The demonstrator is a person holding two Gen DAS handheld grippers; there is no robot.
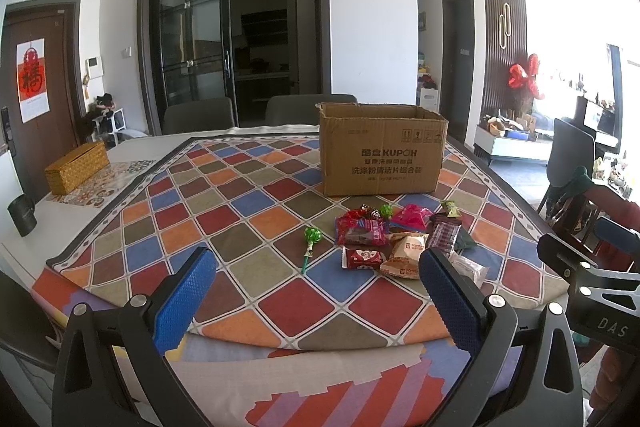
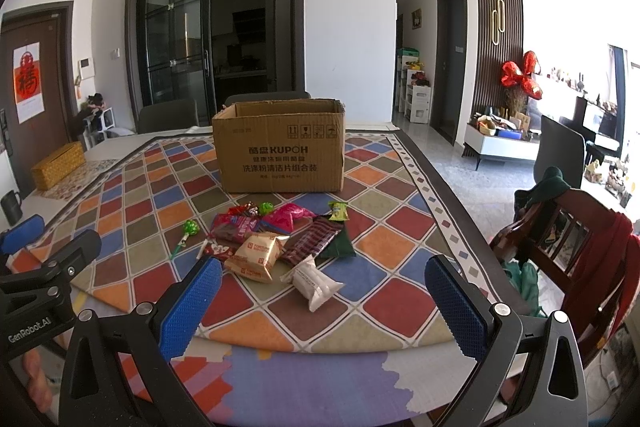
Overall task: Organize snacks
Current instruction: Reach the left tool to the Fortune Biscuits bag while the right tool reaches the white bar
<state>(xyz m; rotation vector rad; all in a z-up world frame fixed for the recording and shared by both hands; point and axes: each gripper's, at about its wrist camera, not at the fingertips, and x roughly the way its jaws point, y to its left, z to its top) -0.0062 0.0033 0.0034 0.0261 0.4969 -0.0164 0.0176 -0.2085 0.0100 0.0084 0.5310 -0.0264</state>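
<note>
Left to right across the patterned cloth (image 2: 384,247):

My left gripper (image 1: 318,289) is spread wide, nothing between the blue pads, hovering over the near edge of the table. The green lollipop (image 1: 311,243) lies just ahead of it, apart from the pile on its left side, head away from me and stick pointing back toward me, so its long axis runs roughly along my fingers. That is the left gripper's nearest target; pads would close across the stick without a wrist turn.

The snack pile (image 2: 276,239) sits centre, in front of the open cardboard box (image 2: 280,147), near it but not touching. About 10 wrappers, overlapping; the exact count is hard to call from these views. 2 tan biscuit packs (image 2: 256,253) on the near left of the pile, dark striped pack (image 2: 312,241) to their right.

The white packet (image 2: 314,285) is the nearest item to my right gripper (image 2: 324,301), lying loose at the near edge of the pile. Long axis is diagonal, far-left to near-right, so I'd judge a slight wrist twist is needed to pinch across its short side. Right gripper is also spread wide and empty.

Call: right takes the white packet, left takes the lollipop, both go forward into the box. Nothing visibly in the box yet; the interior is hidden from here.
</note>
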